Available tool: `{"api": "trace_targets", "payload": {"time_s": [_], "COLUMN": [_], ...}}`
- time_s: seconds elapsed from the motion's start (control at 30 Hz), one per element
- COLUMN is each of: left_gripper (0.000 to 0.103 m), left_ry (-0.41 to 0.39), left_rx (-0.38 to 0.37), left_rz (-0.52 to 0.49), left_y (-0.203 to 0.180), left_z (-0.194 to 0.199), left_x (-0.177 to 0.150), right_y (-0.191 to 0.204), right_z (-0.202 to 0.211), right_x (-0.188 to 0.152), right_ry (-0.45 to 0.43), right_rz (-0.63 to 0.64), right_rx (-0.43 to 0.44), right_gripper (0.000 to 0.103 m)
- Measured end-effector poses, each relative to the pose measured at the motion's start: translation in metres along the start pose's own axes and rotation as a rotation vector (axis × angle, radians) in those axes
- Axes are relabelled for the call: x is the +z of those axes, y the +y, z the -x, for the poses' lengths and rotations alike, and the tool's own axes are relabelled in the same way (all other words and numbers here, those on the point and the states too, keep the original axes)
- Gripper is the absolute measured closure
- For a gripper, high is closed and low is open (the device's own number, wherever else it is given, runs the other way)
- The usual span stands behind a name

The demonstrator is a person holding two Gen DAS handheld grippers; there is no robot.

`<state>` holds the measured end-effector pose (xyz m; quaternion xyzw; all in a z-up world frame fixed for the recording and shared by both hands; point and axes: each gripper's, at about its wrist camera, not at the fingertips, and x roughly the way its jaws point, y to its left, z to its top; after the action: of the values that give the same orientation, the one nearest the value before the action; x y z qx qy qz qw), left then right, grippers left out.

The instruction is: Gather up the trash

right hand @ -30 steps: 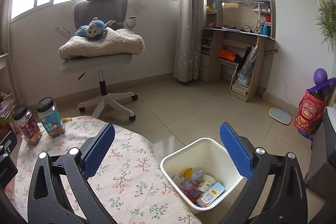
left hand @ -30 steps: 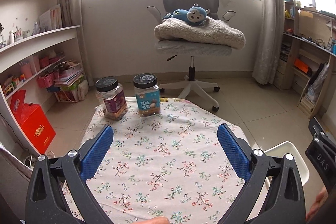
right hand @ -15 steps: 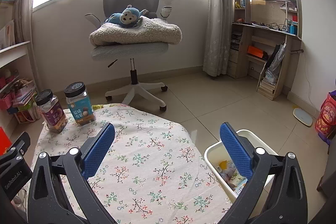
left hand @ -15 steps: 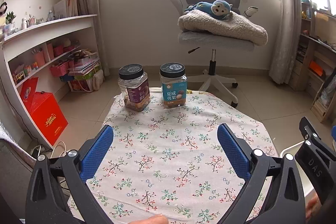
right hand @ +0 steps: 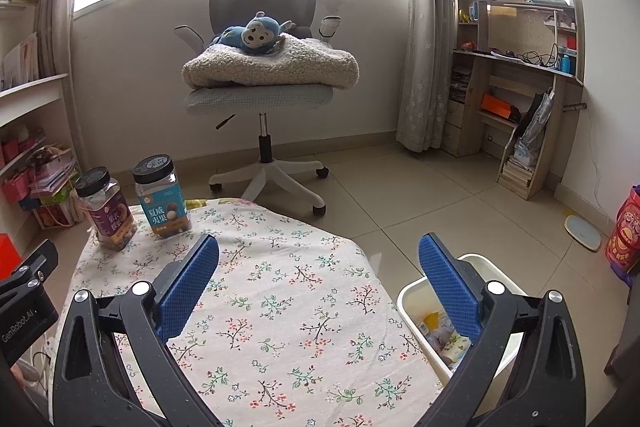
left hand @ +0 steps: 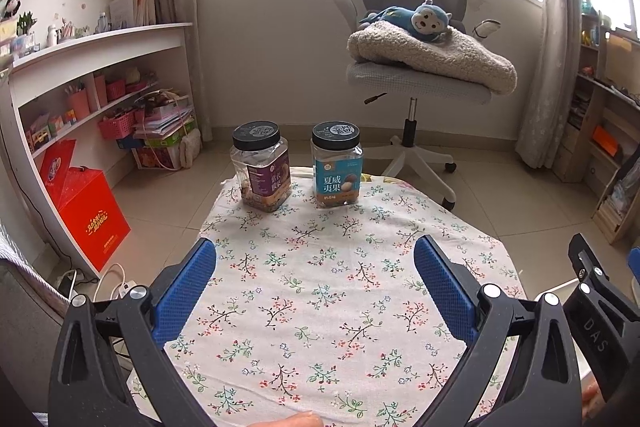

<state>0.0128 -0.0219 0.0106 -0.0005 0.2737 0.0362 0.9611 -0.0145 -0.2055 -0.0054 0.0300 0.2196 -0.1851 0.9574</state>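
Observation:
My left gripper (left hand: 315, 281) is open and empty above the floral-cloth table (left hand: 320, 291). My right gripper (right hand: 319, 277) is open and empty over the table's right side (right hand: 280, 291). A white trash bin (right hand: 412, 293) stands on the floor right of the table, partly behind my right finger, with wrappers (right hand: 434, 331) inside. A sliver of the bin shows in the left wrist view (left hand: 566, 289). No loose trash shows on the cloth.
Two snack jars, a purple-label one (left hand: 262, 167) (right hand: 106, 215) and a blue-label one (left hand: 337, 165) (right hand: 162, 197), stand at the table's far edge. An office chair with blanket and plush monkey (left hand: 416, 39) is beyond. Shelves and a red box (left hand: 86, 207) are left.
Both grippers have swung left, away from the bin and back over the table. The jars now sit nearer the middle of both views. Both stayed open.

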Motion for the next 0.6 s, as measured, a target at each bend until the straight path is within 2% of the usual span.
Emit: {"api": "trace_targets", "payload": {"time_s": [0.6], "left_gripper": [0.007], "left_ry": [-0.005], "left_rx": [-0.007], "left_rz": [0.005], "left_y": [-0.0014], "left_z": [0.0028], "left_x": [0.0011], "right_y": [0.0034], "right_z": [-0.0011], "right_x": [-0.0014], "right_ry": [0.004], "right_rz": [0.004], "right_rx": [0.004], "right_gripper": [0.007]}}
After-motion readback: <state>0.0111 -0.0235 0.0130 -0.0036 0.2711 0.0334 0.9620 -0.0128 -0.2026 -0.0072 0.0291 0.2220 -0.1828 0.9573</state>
